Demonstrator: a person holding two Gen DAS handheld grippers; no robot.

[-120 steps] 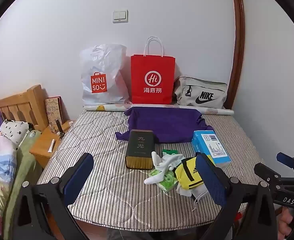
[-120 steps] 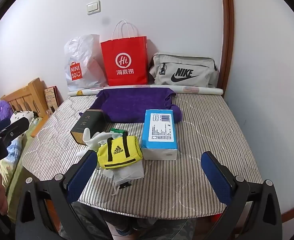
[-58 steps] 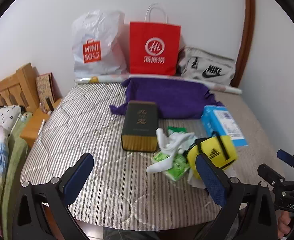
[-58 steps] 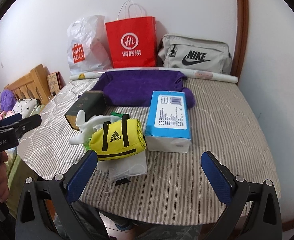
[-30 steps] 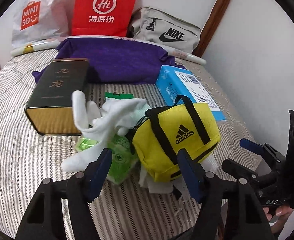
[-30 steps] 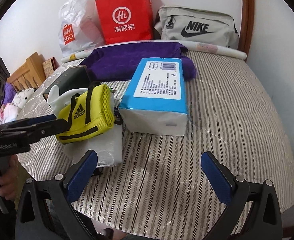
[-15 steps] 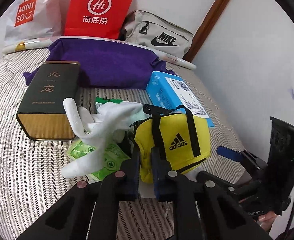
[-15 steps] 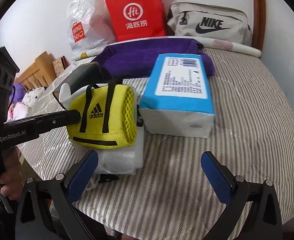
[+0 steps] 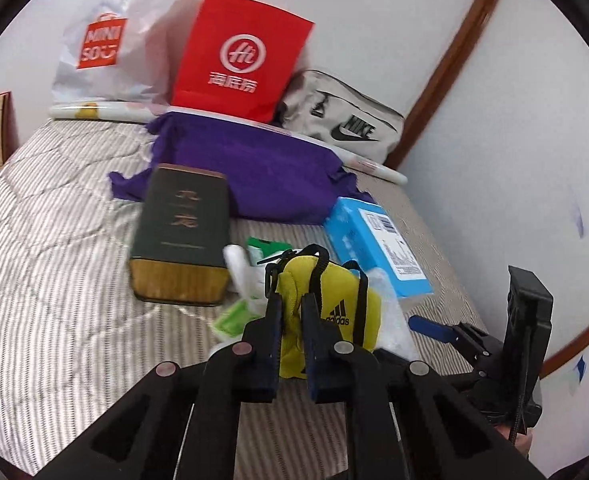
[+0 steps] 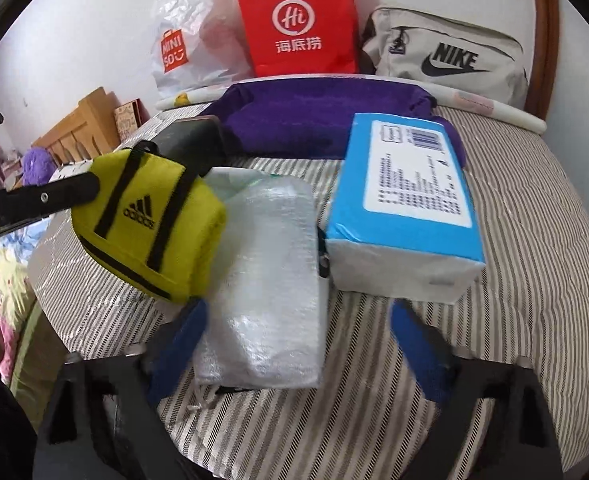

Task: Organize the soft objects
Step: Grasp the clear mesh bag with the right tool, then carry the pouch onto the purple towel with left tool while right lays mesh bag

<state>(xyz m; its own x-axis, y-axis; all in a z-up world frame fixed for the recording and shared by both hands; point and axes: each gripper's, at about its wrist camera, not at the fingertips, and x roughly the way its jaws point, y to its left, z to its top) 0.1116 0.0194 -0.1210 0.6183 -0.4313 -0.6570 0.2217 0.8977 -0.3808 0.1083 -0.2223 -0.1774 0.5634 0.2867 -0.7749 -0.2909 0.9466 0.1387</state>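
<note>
Low in the centre of the left wrist view, the left gripper (image 9: 292,300) has its jaws pinched on one end of the yellow adidas pouch (image 9: 334,308), whose fabric bulges up between and to the right of the two fingers. Behind it in that view lie a dark green box (image 9: 182,236) with gold characters, a white glove (image 9: 240,270) and a green packet (image 9: 234,316) partly hidden by the pouch, none of which the right wrist view shows clearly.

From the right wrist camera, the pouch (image 10: 146,220) appears at mid-left, lifted clear of the striped mattress (image 10: 534,280), with the left gripper (image 10: 86,192) reaching in from the left edge and clamped on its end. That view alone shows the bubble-wrap packet (image 10: 266,280) lying flat in the centre, just beside and partly under the pouch. The right gripper (image 10: 298,328) sits at the bottom of the frame with its jaws spread wide, one blue finger on each side of the packet's near end, holding nothing. Touching the packet's right side is the blue tissue pack (image 10: 406,204).

Both views show the purple cloth (image 10: 326,120) farther back, and against the wall the red paper bag (image 10: 298,20), the white Miniso bag (image 10: 186,44) and the grey Nike bag (image 10: 446,56). At the lower right of the left wrist view, the right gripper (image 9: 434,326) shows only side-on.
</note>
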